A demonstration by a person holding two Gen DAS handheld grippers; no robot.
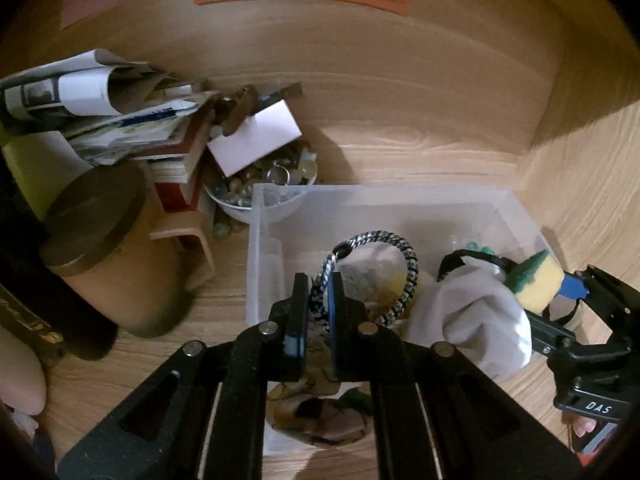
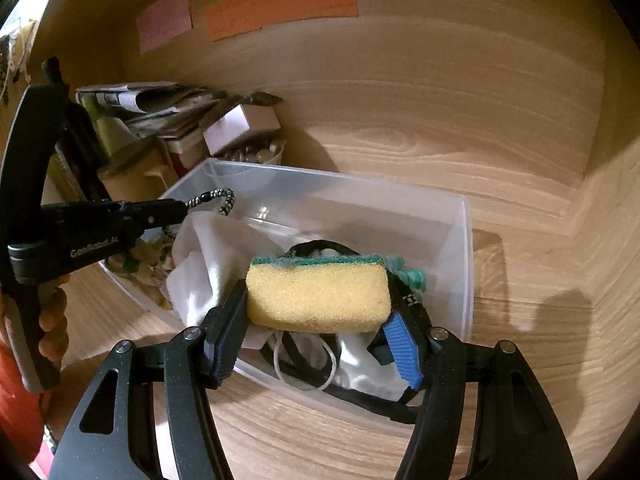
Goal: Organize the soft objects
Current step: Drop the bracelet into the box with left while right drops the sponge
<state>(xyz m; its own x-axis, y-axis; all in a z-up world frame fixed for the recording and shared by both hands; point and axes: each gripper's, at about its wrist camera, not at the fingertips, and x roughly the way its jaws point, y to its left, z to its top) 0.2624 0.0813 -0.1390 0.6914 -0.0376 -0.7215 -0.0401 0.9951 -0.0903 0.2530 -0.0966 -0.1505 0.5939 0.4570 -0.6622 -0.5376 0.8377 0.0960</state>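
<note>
A clear plastic bin (image 1: 256, 248) (image 2: 466, 264) stands on the wooden desk and holds soft items: a white cloth (image 1: 480, 312) (image 2: 196, 264), a patterned fabric (image 1: 316, 420) and black straps. My left gripper (image 1: 318, 292) (image 2: 180, 208) is shut on a black-and-white braided cord loop (image 1: 404, 264) (image 2: 224, 200), held above the bin's left part. My right gripper (image 2: 320, 312) (image 1: 560, 288) is shut on a yellow sponge with a green scrub side (image 2: 316, 296) (image 1: 538, 280), held over the bin's right part.
Left of the bin are a tan mug with a dark lid (image 1: 104, 240), a stack of papers and books (image 1: 120, 120), and a white bowl of stones (image 1: 264, 184) with a white card on it. Wooden walls with sticky notes (image 2: 280, 4) close the back and right.
</note>
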